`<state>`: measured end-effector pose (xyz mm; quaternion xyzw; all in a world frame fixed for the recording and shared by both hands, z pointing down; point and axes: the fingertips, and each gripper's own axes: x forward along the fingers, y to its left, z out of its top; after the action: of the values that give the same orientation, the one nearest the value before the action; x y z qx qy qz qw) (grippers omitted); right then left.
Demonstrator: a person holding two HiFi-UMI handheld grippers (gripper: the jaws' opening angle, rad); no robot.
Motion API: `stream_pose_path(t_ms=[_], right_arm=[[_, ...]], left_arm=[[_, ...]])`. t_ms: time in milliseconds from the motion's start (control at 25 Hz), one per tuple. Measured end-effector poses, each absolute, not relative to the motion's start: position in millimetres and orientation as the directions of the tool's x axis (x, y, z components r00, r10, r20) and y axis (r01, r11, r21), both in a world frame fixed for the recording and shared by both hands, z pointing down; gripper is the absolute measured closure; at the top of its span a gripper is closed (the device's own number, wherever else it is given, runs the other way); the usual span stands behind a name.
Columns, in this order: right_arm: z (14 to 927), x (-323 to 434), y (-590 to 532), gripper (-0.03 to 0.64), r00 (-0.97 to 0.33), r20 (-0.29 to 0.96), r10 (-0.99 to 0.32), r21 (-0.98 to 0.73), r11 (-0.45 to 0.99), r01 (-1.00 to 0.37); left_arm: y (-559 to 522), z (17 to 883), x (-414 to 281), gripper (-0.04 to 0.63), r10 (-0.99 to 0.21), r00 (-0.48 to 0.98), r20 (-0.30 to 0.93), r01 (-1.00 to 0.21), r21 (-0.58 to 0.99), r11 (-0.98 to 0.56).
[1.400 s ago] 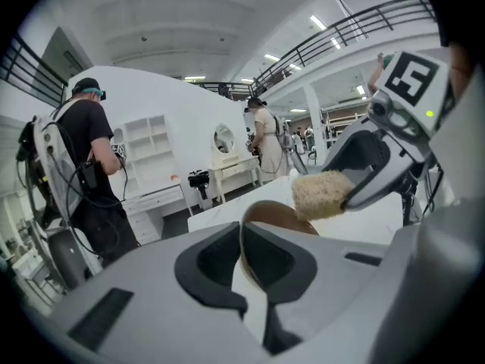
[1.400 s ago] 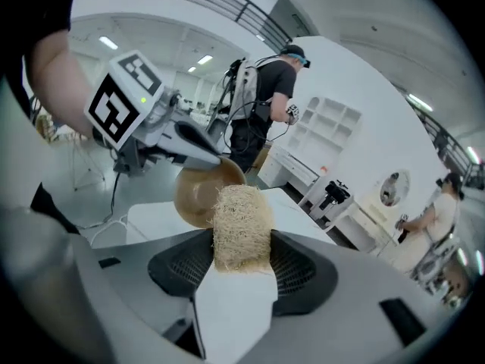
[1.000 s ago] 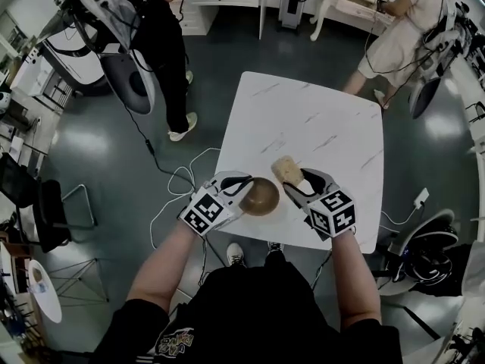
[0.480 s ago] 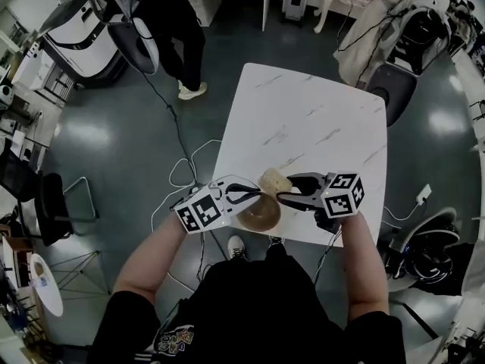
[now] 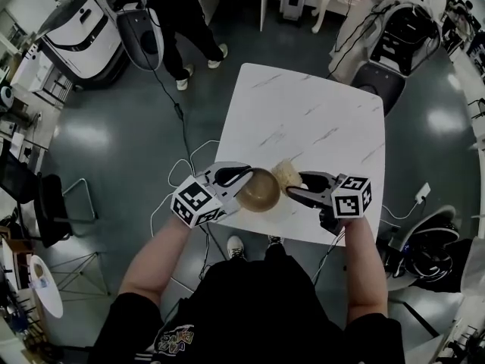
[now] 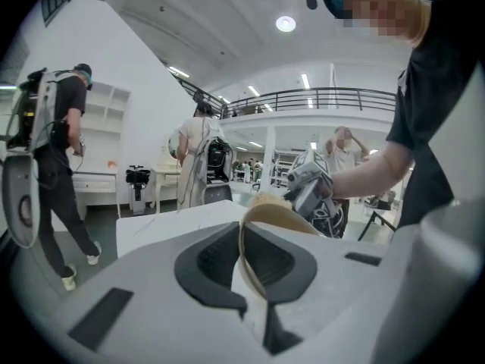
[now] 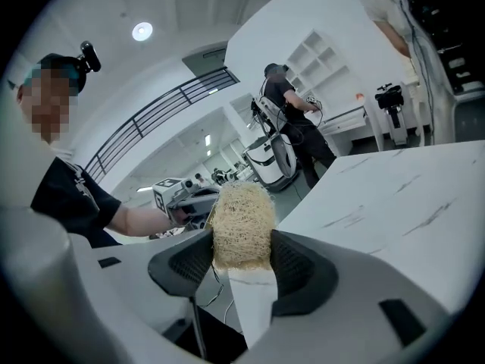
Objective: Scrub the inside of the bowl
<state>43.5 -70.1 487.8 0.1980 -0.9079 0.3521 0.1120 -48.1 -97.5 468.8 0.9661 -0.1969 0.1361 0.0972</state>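
Observation:
A tan bowl (image 5: 260, 189) is held up over the near edge of the white marble table (image 5: 311, 120), tilted with its hollow facing up and toward the person. My left gripper (image 5: 241, 177) is shut on the bowl's left rim (image 6: 250, 237), which runs thin between the jaws. My right gripper (image 5: 294, 188) is shut on a straw-coloured fibrous scrubber (image 5: 286, 173), a loofah-like pad (image 7: 241, 226) squeezed between its dark pads. The scrubber sits at the bowl's right rim, just outside the hollow.
Two people with gear stand beyond the far side of the table (image 5: 182, 21) (image 5: 364, 6). Cables (image 5: 182, 180) lie on the floor at the left of the table. Office chairs and machines ring the room.
Both grippers shifted with the head view's swing. The scrubber moved from over the bowl's far rim to the bowl's right side. The bowl stays gripped by the left gripper.

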Motion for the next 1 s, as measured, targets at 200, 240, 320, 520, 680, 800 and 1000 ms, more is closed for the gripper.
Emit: stream_pose_path(t_ms=[200, 240, 320, 520, 680, 800, 1000], right_arm=[[494, 51, -69, 0.374, -0.880, 0.323, -0.349, -0.604, 0.640, -0.476], [495, 52, -68, 0.374, -0.877, 0.319, -0.360, -0.607, 0.633, -0.481], [499, 52, -65, 0.374, -0.872, 0.314, -0.375, -0.615, 0.620, -0.488], [512, 43, -56, 0.374, -0.870, 0.326, -0.371, -0.631, 0.599, -0.492], [526, 20, -42, 0.374, -0.872, 0.371, -0.319, -0.607, 0.627, -0.488], [533, -3, -36, 0.374, -0.877, 0.392, -0.278, -0.600, 0.645, -0.473], [535, -39, -31, 0.374, -0.888, 0.403, -0.221, -0.587, 0.682, -0.437]], left_arm=[[-121, 469, -57, 0.575, -0.468, 0.841, 0.271, -0.529, 0.228, -0.818], [-125, 470, -59, 0.575, -0.488, 0.830, 0.269, -0.549, 0.243, -0.800], [-132, 470, -62, 0.575, -0.523, 0.808, 0.271, -0.585, 0.261, -0.768], [-147, 474, -73, 0.575, -0.614, 0.733, 0.295, -0.680, 0.278, -0.679], [-155, 476, -80, 0.577, -0.671, 0.675, 0.308, -0.738, 0.299, -0.605], [-157, 474, -80, 0.577, -0.690, 0.657, 0.303, -0.752, 0.323, -0.574], [-150, 472, -72, 0.576, -0.678, 0.672, 0.299, -0.740, 0.319, -0.593]])
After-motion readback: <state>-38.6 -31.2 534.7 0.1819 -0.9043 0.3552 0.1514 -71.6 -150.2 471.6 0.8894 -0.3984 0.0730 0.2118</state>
